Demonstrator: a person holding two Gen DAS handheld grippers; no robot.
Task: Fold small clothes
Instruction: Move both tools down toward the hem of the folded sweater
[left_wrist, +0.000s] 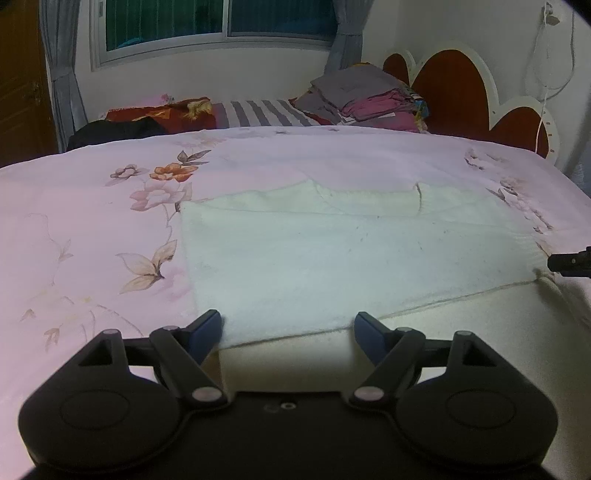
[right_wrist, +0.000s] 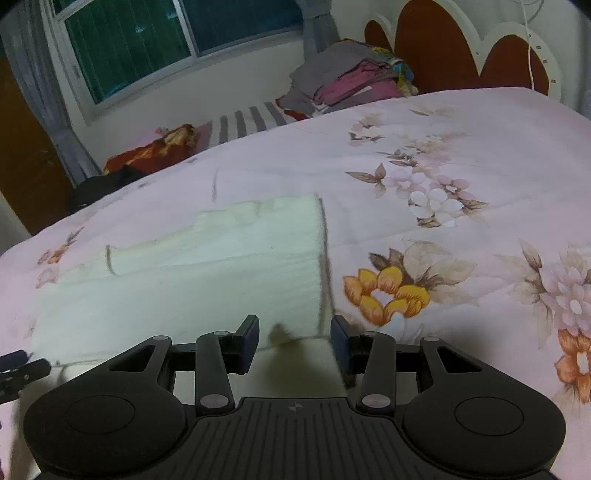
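A white fluffy garment (left_wrist: 332, 254) lies flat on the pink floral bedspread (left_wrist: 92, 229), partly folded, with a thin grey trim line along its edges. My left gripper (left_wrist: 288, 330) is open over its near left corner, jaws wide apart, nothing between them. The garment also shows in the right wrist view (right_wrist: 207, 280). My right gripper (right_wrist: 295, 341) is open over its near right corner, where the grey trim bends. The tip of the right gripper shows at the right edge of the left wrist view (left_wrist: 570, 262). The left gripper's tip shows at the left edge of the right wrist view (right_wrist: 22, 369).
A stack of folded grey and magenta clothes (left_wrist: 369, 98) sits at the far side by the red and white headboard (left_wrist: 454, 88). A red patterned cloth (left_wrist: 162, 114) and a dark garment (left_wrist: 114, 133) lie at the far left. A window (left_wrist: 221, 22) is behind.
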